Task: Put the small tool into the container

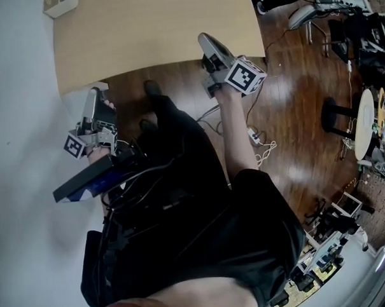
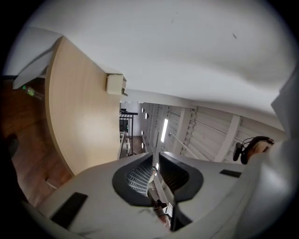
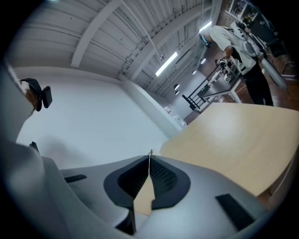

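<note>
white wall [image 1: 17, 74] on the left, dark wood floor [image 1: 293, 126] on the right, bare light-wood surface [image 1: 155, 37] ahead of the person. the only item on it is 1 small pale box [image 1: 61, 4] at the far left corner. it could be the container, can't confirm.

the small tool isn't visible in any view: not on the surface, not in either set of jaws.

left gripper [image 2: 156, 155]: held low off the surface's near left corner and aimed up at wall and ceiling. jaws a narrow crack apart, nothing between them.

right gripper [image 3: 149, 156]: over the surface's near edge, toward its right corner. jaws closed tip to tip, empty.

step, as i read it: pre-grasp, task not started, nothing picked up.

next move needs the tool located first. then tilt 1 gripper down toward it, open the jaws wide enough, grip it and carry it to the container.
</note>
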`<state>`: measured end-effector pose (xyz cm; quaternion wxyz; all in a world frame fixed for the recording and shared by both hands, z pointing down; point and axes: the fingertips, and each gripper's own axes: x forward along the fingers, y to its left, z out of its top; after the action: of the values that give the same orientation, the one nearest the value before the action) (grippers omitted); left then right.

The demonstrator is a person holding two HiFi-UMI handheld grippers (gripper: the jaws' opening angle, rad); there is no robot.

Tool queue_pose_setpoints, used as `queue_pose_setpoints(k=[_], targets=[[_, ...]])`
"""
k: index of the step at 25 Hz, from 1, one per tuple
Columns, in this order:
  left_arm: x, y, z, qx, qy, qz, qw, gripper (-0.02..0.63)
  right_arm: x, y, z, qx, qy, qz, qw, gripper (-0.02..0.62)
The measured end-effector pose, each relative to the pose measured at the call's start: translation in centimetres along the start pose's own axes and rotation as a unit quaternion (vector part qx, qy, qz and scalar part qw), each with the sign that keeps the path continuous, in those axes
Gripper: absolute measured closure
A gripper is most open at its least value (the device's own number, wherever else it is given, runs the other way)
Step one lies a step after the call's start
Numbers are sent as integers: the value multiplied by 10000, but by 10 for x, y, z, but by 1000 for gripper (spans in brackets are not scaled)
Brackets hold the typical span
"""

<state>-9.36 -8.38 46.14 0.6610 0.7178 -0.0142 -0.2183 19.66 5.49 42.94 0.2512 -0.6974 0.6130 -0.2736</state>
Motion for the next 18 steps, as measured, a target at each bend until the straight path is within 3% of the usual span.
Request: queue_pose_setpoints(k=[5,11,18], targets=[[5,-5,-8,-2,84,24,10000,574,12,31,5,117,-24,409,9991,609],[-7,-1,-20,263,-151,15,9995,574,-8,56,-15,-216,350,775,9961,609],[-32,-24,-96,570,-513,95,9970,574,-85,44,-27,-122,685,1160,9908,609]])
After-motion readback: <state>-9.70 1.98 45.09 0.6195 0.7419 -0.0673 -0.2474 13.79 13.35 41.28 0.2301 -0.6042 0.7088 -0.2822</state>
